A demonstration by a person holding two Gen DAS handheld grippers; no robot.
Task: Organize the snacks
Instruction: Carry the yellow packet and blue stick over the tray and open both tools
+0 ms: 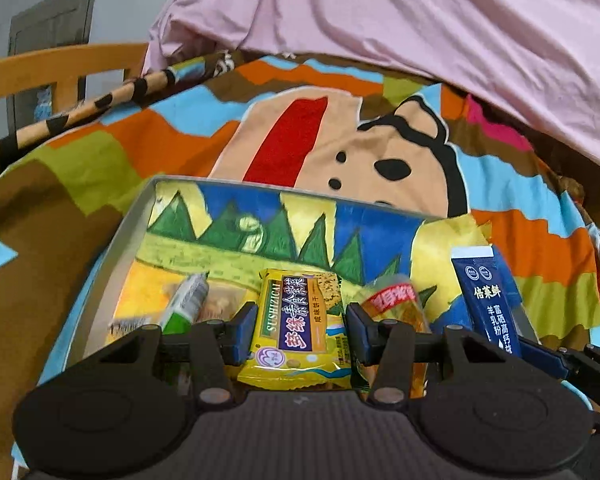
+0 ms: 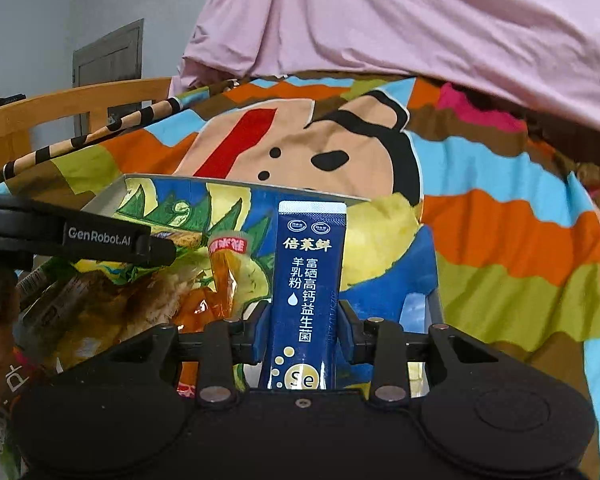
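Glossy yellow biscuit packet (image 1: 300, 324), purple label

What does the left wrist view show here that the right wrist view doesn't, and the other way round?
Only the left wrist view: the left gripper closed on a yellow cracker packet, and a green and white packet lying in the tray.

Only the right wrist view: the right gripper closed on the blue sachet, with its lower print readable.

Both: the blue sachet, the orange packet, the tray with its painted lining, the cartoon blanket, the pink sheet.
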